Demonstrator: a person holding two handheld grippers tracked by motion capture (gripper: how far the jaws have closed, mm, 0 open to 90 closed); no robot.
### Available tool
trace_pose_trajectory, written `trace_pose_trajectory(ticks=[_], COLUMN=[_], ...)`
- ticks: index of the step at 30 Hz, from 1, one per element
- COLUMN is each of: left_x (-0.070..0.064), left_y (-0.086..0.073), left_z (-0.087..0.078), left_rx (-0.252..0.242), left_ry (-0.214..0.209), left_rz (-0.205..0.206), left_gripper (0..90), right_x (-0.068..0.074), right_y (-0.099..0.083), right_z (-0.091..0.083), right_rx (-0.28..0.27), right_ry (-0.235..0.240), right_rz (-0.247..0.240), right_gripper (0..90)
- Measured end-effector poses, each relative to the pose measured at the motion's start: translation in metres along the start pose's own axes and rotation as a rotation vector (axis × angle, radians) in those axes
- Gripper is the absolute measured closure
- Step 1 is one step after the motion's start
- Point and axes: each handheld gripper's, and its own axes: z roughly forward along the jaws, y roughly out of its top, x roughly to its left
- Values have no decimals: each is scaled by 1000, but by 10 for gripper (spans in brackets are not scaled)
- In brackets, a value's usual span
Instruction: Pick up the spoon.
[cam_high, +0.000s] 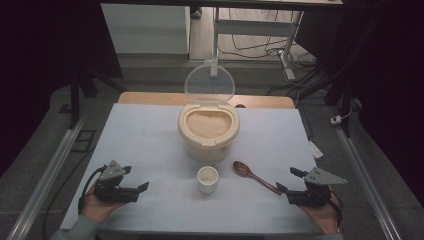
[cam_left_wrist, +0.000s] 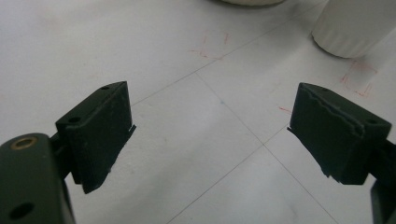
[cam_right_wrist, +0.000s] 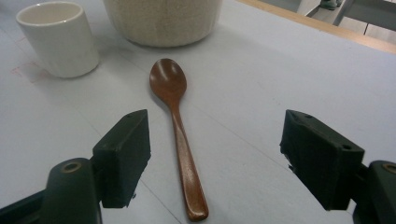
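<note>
1. Right gripper: near right part of the pale blue-white table sheet, held in a hand, jaws spread wide, nothing between the pads.
2. Dark brown wooden spoon: flat on the sheet, bowl toward the container, handle end just short of the right gripper. In the right gripper view the spoon lies lengthwise in the gap between the jaws, untouched by either (handle tip nearest the camera).
3. Left gripper: near left part of the sheet, held in a hand, jaws spread apart and empty. In the left gripper view, bare sheet with faint red pencil marks between the jaws.
4. Small white ceramic cup: upright, empty, between the two grippers, just left of the spoon bowl.
5. Cream round plastic container of rice: behind the cup, clear hinged lid standing open.
</note>
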Motion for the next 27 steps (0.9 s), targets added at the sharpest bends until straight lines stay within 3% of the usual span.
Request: trace_pose_trajectory(ticks=[27], left_x=[-1], left_y=[6], left_z=[6], left_rx=[38], left_ry=[-41], left_rz=[13], left_gripper=[110], right_x=[3], right_y=[3], right_z=[7], right_rx=[17], right_ry=[-5], right_rz=[-8], right_gripper=[279])
